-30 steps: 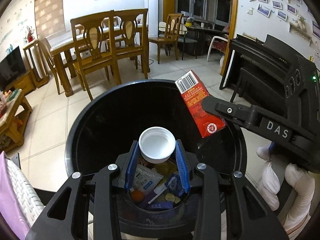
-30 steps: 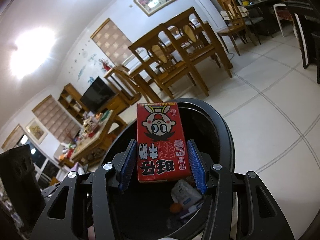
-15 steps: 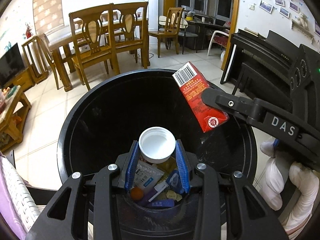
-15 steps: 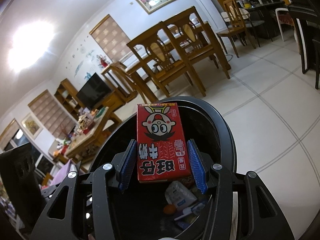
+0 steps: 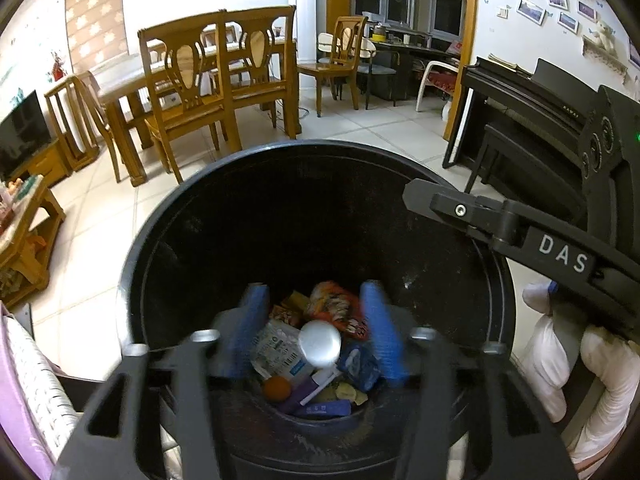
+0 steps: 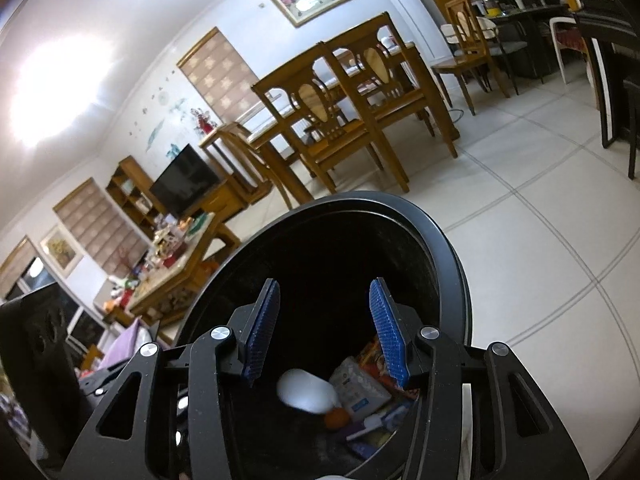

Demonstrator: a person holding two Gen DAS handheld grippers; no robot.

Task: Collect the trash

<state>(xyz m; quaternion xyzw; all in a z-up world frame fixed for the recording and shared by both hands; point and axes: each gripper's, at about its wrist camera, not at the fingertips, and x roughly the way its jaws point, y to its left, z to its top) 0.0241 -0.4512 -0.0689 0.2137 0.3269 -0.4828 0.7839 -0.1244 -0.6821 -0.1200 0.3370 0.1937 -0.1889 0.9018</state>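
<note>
Both grippers hang over the black trash bin [image 5: 132,280] with jaws spread and nothing between them: the left gripper [image 5: 316,332] blurred, the right gripper [image 6: 326,330] sharp. Inside the bin, a white cap [image 5: 320,344] sits above a red carton [image 5: 336,308], wrappers and a small orange ball [image 5: 277,389]. Wooden chairs [image 5: 192,92] stand on the tiled floor beyond.

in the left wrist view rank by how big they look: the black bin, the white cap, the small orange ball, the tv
1. black bin, by far the largest.
2. tv, though it stands far off and the edge of the view cuts it.
3. white cap, blurred, inside the bin.
4. orange ball, smallest, down among the trash.
</note>
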